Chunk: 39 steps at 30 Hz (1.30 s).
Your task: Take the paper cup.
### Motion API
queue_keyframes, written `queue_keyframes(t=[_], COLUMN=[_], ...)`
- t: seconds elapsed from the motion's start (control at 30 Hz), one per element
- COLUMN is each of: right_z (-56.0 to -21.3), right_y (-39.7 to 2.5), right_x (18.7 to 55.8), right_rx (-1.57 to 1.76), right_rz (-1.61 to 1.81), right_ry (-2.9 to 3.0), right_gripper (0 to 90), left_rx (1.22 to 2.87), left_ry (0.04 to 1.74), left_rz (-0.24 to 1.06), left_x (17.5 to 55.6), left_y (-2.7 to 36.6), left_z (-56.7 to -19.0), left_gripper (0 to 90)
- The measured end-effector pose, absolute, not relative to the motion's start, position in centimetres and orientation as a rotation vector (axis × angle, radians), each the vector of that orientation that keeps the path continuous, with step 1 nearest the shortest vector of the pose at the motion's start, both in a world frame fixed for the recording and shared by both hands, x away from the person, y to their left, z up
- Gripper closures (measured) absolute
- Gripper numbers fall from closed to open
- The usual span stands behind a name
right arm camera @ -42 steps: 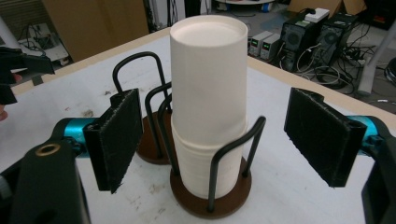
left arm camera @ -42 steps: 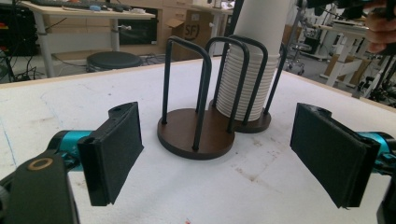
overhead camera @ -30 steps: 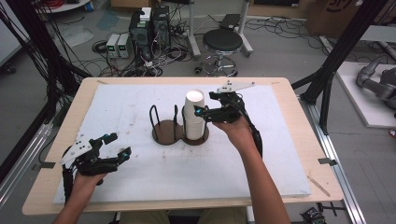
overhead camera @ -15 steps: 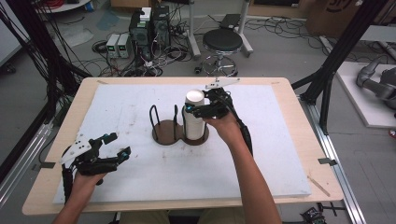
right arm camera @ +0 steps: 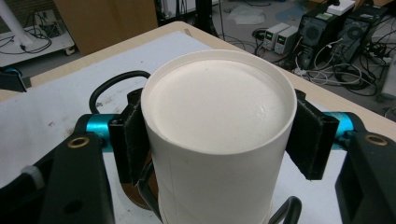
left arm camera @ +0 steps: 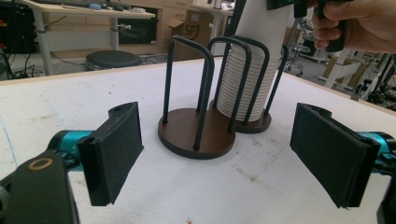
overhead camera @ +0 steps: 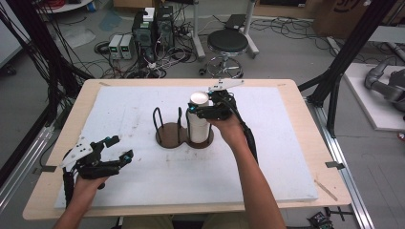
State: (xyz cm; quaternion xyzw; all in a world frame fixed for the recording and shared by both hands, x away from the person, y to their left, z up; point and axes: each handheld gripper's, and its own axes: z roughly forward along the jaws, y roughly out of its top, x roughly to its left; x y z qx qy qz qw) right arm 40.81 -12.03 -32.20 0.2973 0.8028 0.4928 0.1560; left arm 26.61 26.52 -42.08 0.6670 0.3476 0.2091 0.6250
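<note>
**Grabbing the top cup off the stack**

Squeezing in from both sides, the two black pads [right arm camera: 133, 140] of the right gripper [right arm camera: 217, 140] press on the top white paper cup [right arm camera: 217, 135]. The cup is upside down, so its flat round bottom faces up. It looks clean, smooth and plain white, with a thin raised edge around that bottom.

That cup sits on top of a tall stack of white cups [left arm camera: 245, 88]. The stack's many rims make thin rings, one over the other. The stack stands in the right half of a cup holder [overhead camera: 184, 136], which has two round brown bases joined together and thin black wire loops standing up. The left half of the holder has no cups in it. The holder is near the middle of the white table mat [overhead camera: 119, 109].

The left gripper [overhead camera: 117, 148] waits low at the front left of the mat, well apart from the holder. Its jaws are wide apart with nothing between them.

I think the step now is taking one cup off the stack. The next move should be a straight pull up, slow and gentle, so just one cup comes away and the loops do not catch it. Squeezing too hard could dent the soft paper.
</note>
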Motion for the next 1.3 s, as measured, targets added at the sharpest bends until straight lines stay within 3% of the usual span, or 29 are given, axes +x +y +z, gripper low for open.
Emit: queue_keyframes(t=[0.6,1.3], right_z=[-27.6,-23.9], right_y=[-13.0,-15.7], right_x=[40.0,36.5], right_rx=[0.823,0.753], right_rz=[1.498,1.547], right_ry=[2.205,2.114], right_gripper=[33.5,33.8], left_rx=[1.53,1.529], left_ry=[0.785,0.769], left_rz=[0.475,0.459], left_x=[26.5,26.4], left_y=[26.4,26.0], left_z=[-41.9,-41.9], left_gripper=[16.5,16.5])
